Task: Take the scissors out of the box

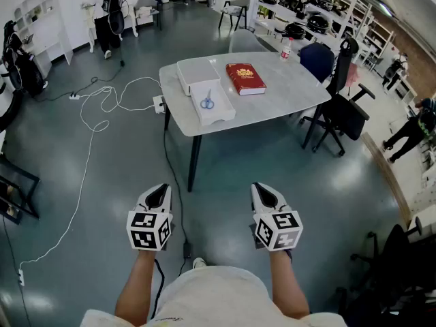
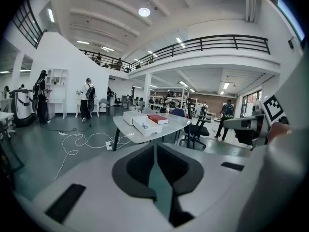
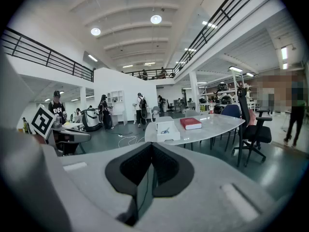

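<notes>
Scissors lie in the open white box on the desk, well ahead of both my tongs. My left tongs and right tongs are each pressed together, holding nothing. If I reach in like that, I'd likely shove the box or pin the scissors against its wall.

Shirt: pale cream
Shoe: white
Left tongs: white shell, black pads, black-and-white marker cube
Right tongs: same
</notes>
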A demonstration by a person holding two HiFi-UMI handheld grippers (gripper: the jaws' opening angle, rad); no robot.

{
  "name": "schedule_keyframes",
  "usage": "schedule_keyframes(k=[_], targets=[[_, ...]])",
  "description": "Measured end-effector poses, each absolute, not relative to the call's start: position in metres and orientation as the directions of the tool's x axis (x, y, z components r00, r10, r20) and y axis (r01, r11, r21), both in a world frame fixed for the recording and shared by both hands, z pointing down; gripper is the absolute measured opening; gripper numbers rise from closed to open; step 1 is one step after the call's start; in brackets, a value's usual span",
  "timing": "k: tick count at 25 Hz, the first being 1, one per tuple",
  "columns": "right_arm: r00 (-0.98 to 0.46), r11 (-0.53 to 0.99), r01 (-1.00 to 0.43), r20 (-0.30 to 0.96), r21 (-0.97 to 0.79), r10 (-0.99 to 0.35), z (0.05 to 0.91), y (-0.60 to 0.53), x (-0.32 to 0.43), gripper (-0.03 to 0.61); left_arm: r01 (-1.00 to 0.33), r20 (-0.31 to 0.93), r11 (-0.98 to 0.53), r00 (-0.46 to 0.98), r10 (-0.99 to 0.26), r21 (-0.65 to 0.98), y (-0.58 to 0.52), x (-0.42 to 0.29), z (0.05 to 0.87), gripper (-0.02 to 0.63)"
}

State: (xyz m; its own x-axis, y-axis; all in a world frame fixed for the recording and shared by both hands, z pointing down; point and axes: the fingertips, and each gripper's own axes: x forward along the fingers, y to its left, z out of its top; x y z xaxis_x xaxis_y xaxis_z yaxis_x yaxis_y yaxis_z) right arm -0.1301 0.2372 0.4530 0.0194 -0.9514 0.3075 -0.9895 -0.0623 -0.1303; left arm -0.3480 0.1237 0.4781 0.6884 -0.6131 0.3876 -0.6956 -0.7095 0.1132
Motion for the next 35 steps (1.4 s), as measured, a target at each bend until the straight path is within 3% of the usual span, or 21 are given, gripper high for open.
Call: schedule_keyframes(k=[21, 35], targets=[[0.030, -0.065, -0.991, 0.284, -0.114, -0.958, 0.444, 0.177, -0.125, 0.005, -0.668, 0.379, -0.734, 0.714, -0.589, 0.117, 0.070, -0.325, 0.479, 0.025], [-0.058, 0.030, -0.993, 0.256, -0.116, -0.965, 0.441, 0.079, -0.061, 0.005, -0.715, 0.381, -0.694, 0.668, -0.639, 0.091, -0.008, -0.253, 0.473, 0.026]])
